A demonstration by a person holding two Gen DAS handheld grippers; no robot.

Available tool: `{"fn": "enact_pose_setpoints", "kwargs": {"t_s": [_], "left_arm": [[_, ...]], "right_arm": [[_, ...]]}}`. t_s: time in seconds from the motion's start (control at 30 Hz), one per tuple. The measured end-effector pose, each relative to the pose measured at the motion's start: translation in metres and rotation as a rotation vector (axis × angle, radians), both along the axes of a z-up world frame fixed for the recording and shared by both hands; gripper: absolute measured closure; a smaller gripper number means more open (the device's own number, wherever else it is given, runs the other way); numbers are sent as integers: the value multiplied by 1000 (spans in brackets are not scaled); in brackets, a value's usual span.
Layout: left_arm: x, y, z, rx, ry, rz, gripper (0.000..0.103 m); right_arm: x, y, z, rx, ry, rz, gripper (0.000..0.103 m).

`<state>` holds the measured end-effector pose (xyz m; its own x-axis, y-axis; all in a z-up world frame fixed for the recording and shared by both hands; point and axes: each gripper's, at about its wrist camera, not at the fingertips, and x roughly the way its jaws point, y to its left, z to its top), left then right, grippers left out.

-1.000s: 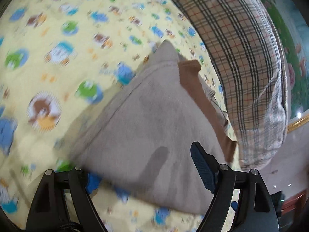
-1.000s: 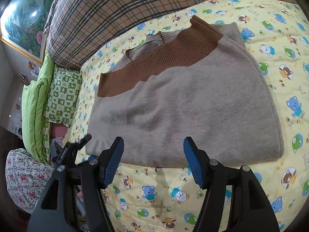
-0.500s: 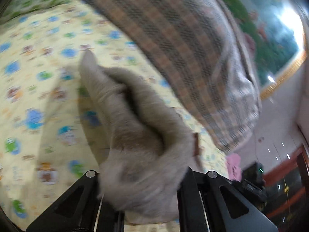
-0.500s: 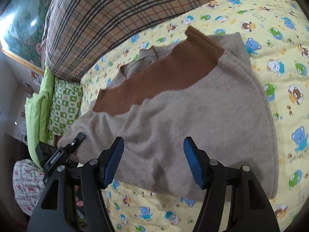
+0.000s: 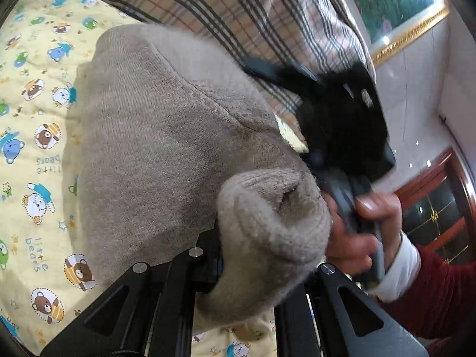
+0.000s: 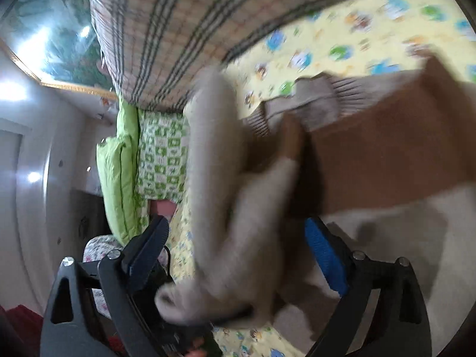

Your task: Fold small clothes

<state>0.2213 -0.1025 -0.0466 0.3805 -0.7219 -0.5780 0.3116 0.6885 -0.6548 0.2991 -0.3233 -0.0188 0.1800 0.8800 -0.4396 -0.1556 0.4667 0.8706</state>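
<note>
A beige knit sweater (image 5: 166, 136) with a brown band (image 6: 386, 154) lies on a yellow bear-print sheet (image 5: 32, 136). My left gripper (image 5: 255, 255) is shut on a bunched edge of the sweater and holds it lifted; its fingertips are buried in the fabric. The lifted fold (image 6: 226, 208) hangs between the jaws of my right gripper (image 6: 238, 244), which is open, blue pads apart. The right gripper and the hand holding it (image 5: 354, 232) show at the right of the left wrist view. The right wrist view is blurred.
A plaid quilt (image 5: 238, 15) is piled along the far side of the bed. Green pillows (image 6: 134, 163) lie at the bed's left end. A framed painting (image 5: 395, 3) hangs on the wall, and a wooden door (image 5: 440, 208) stands beyond.
My left gripper closed on the sweater's edge and lifted it up and over toward the right gripper. The right gripper stayed open and moved in closer over the sweater.
</note>
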Motion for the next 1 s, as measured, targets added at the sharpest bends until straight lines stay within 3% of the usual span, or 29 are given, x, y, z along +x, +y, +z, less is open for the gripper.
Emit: {"fn": "enact_pose_setpoints", "kwargs": {"t_s": [0.07, 0.1, 0.13, 0.2, 0.23, 0.37, 0.47, 0.63, 0.73, 1.0], "left_arm": [[3, -5, 1, 11, -2, -12, 95], [4, -5, 1, 18, -2, -21, 95], [4, -7, 2, 19, -1, -24, 95], [3, -12, 8, 12, -1, -40, 95], [2, -15, 11, 7, -5, -51, 95], [-11, -37, 20, -22, -25, -128, 95], [-14, -66, 13, -26, -7, -187, 95], [-13, -110, -11, -35, 51, -253, 94], [-15, -127, -18, -18, 62, -281, 93], [-9, -147, -34, 19, 98, -282, 88]], "right_arm": [[12, 14, -2, -37, -32, 15, 13], [18, 20, -2, -104, -58, 8, 30], [22, 22, -4, -138, -63, 0, 57], [30, 19, -10, -147, -21, -21, 81], [31, 13, -7, -147, -23, -41, 85], [5, -17, 33, -149, -177, -66, 85], [-10, -46, 43, -181, -230, -73, 86], [-15, -100, 2, -308, -130, -140, 86], [-14, -116, -15, -321, -107, -154, 86], [-10, -114, -13, -420, -201, -101, 86]]}}
